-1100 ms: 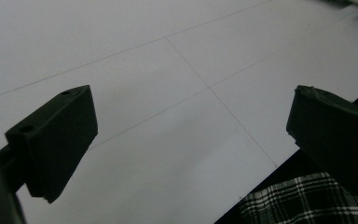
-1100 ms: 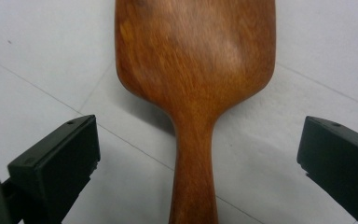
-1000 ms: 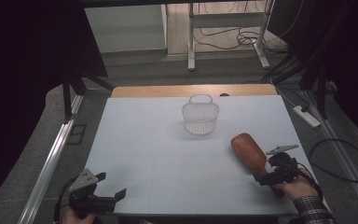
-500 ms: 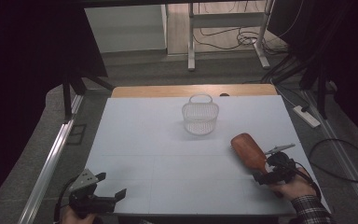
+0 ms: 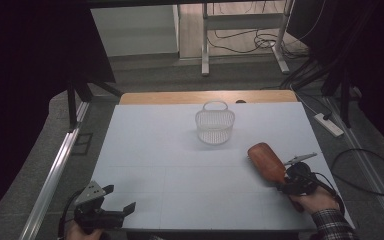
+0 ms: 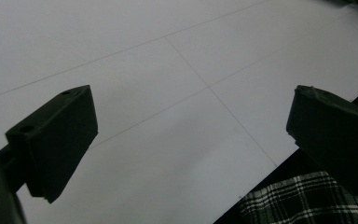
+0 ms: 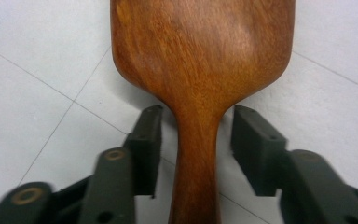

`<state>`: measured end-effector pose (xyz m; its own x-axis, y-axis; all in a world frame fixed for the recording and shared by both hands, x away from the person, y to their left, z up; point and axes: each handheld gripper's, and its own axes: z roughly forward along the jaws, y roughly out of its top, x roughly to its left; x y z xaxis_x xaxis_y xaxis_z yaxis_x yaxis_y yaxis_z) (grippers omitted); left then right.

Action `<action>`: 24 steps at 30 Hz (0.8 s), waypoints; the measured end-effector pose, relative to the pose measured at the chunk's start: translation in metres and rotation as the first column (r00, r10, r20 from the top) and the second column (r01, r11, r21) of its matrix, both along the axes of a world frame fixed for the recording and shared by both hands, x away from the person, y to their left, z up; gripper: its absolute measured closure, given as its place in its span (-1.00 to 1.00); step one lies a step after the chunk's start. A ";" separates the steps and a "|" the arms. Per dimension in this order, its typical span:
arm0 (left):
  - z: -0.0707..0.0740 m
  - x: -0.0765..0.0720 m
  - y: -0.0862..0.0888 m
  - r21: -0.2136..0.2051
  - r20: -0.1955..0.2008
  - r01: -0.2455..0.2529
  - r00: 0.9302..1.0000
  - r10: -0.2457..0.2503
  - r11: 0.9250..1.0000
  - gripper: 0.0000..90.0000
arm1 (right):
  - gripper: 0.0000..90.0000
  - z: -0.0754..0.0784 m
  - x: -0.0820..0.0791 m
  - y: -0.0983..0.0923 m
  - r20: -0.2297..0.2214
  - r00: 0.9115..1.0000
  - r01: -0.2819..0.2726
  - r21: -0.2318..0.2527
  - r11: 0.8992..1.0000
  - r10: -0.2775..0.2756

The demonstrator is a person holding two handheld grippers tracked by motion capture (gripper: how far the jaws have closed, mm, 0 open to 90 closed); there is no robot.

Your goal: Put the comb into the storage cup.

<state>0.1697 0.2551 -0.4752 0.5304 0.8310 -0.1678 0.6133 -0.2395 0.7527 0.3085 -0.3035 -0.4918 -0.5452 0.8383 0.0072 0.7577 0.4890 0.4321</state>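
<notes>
A brown wooden paddle brush [image 5: 264, 159] lies on the white table [image 5: 170, 150] at the right, its handle pointing toward the person. My right gripper [image 5: 283, 177] straddles that handle [image 7: 196, 186]. Its jaws have just been closing, and a thin gap still shows on each side of the handle, so the pads are not pressing. The broad wooden head [image 7: 200, 46] lies ahead of the jaws. My left gripper [image 5: 120, 197] hovers open by the front left edge of the table, and nothing is between its fingers [image 6: 56, 140].
A small white wire basket [image 5: 215, 125] stands upright at the middle back of the table. A wooden strip [image 5: 180, 97] borders the far edge. On the floor to the right lie a power strip [image 5: 331, 125] and cables. A metal rail [image 5: 55, 170] runs along the left.
The right gripper's jaws have drawn in around the brush handle. Both hands and the brush stay where they were.
</notes>
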 end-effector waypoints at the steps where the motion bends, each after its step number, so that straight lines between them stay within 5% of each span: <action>1: 0.000 0.000 0.000 0.000 0.000 0.000 1.000 0.000 1.000 -0.94 | 0.35 0.000 0.000 0.000 -0.004 1.000 -0.002 0.001 1.000 0.002; 11: 0.000 0.000 0.000 0.001 0.000 0.002 1.000 -0.002 1.000 -0.94 | 0.59 0.001 0.002 -0.004 -0.046 0.999 0.023 0.032 0.999 -0.021; 24: 0.000 0.000 0.000 -0.002 0.000 0.001 1.000 -0.001 1.000 -0.94 | 0.61 0.005 -0.004 -0.005 0.019 1.000 0.023 0.051 0.998 -0.024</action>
